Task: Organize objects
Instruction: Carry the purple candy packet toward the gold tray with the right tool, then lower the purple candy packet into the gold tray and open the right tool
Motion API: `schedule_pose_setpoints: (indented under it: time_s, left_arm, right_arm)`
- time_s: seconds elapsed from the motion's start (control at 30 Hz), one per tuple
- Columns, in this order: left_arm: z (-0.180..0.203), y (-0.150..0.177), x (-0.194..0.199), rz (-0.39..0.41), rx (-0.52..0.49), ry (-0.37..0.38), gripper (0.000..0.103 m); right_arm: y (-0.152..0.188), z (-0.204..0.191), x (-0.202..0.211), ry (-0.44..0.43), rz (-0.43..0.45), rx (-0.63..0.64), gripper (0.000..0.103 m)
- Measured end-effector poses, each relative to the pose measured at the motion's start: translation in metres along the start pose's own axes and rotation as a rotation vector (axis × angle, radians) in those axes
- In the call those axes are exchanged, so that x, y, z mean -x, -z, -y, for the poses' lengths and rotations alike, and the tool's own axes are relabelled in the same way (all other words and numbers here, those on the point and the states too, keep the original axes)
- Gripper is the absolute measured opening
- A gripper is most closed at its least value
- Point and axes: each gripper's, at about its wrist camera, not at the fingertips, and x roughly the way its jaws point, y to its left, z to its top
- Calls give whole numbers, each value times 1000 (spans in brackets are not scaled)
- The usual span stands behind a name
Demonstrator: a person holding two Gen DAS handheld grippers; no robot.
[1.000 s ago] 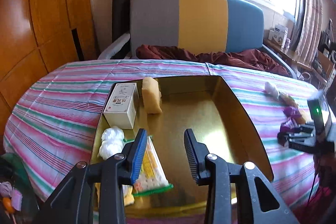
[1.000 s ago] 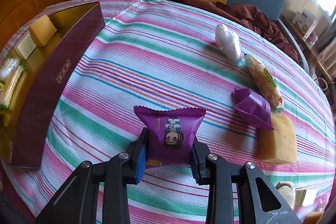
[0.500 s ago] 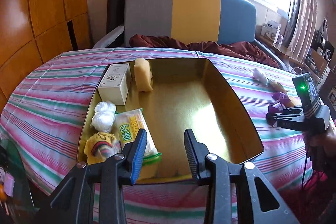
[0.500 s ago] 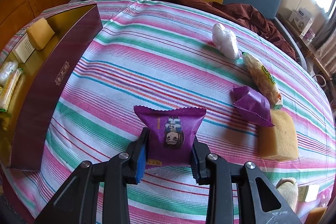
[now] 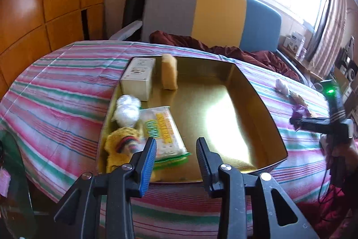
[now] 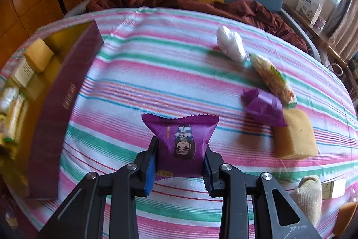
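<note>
- Right wrist view shows the right gripper (image 6: 180,162) with its fingers (image 6: 150,168) closed on a purple snack packet (image 6: 181,142), pinching its lower half so the serrated top edge points to 12 o'clock. The packet looks clear of the striped cloth on the desk (image 6: 156,73).
- Compared with a second ago, the grip on the packet is unchanged, but the striped cloth and the items behind it have slid and blurred in this view. I judge the packet is being carried, not just held in place.
- At 9 o'clock from the packet stands the maroon outer wall of the gold tray (image 6: 67,91), well apart from it. That is the likely destination.
- Left wrist view shows the left gripper (image 5: 175,157) with its fingers parted and nothing between them, hovering at the tray's near edge. Over the last second it has drawn back, and more of the tray now shows.
- Already in the gold tray (image 5: 257,104), along its 9 o'clock side: a white box (image 5: 138,78), a yellow sponge (image 5: 169,74), a white plastic bundle (image 5: 126,110), a noodle pack (image 5: 163,133) and a yellow knitted item (image 5: 122,146). The 3 o'clock half is bare gold.
- Left on the desk near 2 o'clock from the held packet: a white bundle (image 6: 230,44), a long snack bag (image 6: 273,77), a second purple packet (image 6: 264,106) and another sponge (image 6: 295,134).
</note>
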Motion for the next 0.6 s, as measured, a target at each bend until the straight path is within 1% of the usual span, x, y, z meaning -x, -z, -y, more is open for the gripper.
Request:
schedule_pose_setpoints:
  time_s: [0.1,0.13,0.2,0.27,0.37,0.43,0.53,0.6]
  left_arm:
    - [-16,0,3,4,41,-19,37]
    - [-21,0,4,5,55,-25,37]
    - [-28,0,5,8,76,-33,37]
    - [-33,0,5,10,92,-35,37]
    - [-39,-1,5,12,102,-32,37]
    - [-41,0,4,6,107,-28,37]
    - [-44,1,2,-2,112,-18,37]
    - [-44,1,0,-8,112,-13,37]
  right_arm:
    - [-15,-12,27,-66,65,-10,35]
    - [-22,-21,38,-108,84,0,35]
    - [-32,-44,52,-185,109,36,35]
    - [-40,-78,59,-248,118,100,35]
    - [-46,-125,56,-328,98,166,35]
    - [-52,-157,45,-367,70,204,35]
    - [-57,-197,24,-389,20,242,35]
    - [-62,-216,9,-385,-12,250,35]
